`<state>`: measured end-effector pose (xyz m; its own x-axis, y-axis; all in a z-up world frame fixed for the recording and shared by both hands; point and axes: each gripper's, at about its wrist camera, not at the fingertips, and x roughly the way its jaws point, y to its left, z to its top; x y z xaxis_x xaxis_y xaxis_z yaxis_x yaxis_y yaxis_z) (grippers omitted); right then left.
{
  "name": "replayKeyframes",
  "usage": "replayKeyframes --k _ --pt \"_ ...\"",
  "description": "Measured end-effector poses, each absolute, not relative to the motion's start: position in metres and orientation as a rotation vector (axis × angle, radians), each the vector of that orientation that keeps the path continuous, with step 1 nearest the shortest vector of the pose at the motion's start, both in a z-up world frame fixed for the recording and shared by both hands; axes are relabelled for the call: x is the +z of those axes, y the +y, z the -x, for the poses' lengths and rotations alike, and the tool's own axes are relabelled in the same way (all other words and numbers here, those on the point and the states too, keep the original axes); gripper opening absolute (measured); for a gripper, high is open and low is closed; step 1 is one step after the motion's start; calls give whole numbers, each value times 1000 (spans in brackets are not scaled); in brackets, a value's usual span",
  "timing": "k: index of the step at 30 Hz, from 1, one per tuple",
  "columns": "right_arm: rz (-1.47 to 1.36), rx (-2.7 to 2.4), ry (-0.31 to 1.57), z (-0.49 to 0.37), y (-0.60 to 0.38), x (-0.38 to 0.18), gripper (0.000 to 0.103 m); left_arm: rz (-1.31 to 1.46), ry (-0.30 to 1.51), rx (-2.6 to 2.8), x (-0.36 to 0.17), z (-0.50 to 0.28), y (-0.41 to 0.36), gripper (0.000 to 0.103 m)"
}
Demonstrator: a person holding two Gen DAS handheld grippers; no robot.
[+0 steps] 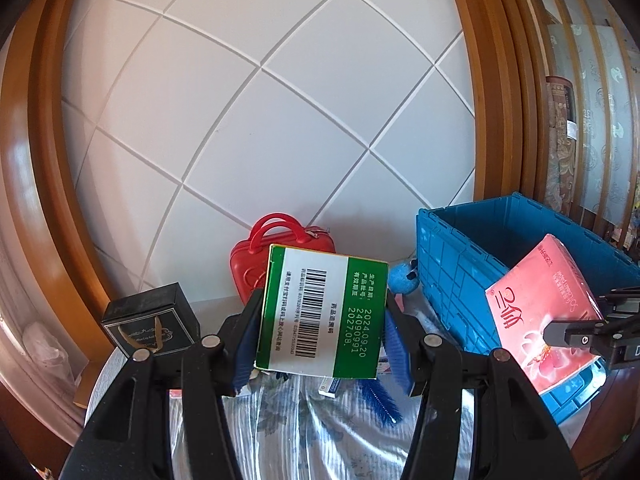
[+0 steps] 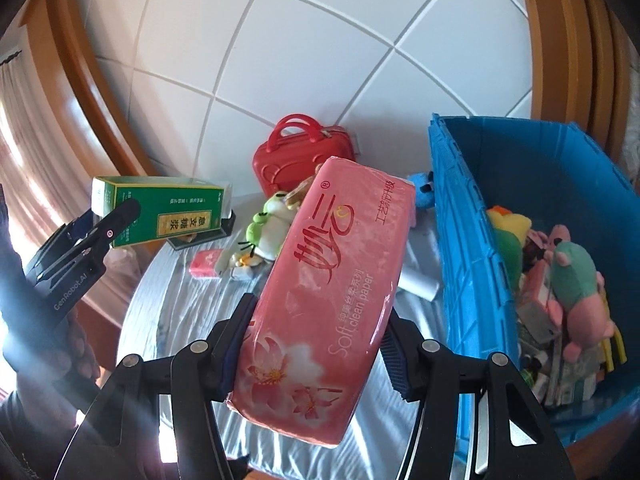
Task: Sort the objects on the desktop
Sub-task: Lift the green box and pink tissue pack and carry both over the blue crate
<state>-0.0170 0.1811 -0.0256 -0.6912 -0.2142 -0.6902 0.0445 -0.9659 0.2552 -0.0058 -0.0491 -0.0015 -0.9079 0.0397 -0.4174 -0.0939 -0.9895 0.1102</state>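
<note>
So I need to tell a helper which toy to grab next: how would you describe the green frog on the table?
Start at the big blue crate and look left across the pale cloth to the red case by the wall. The frog lies just in front of that case. It is the only bright green soft toy outside the crate, with bulging eyes on top of its head.
</note>
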Motion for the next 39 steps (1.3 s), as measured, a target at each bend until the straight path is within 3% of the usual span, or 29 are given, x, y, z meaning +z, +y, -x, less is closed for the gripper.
replayKeyframes --k 39 --pt "-1068 -3107 -550 -68 415 22 57 506 275 2596 34 66 208 54"
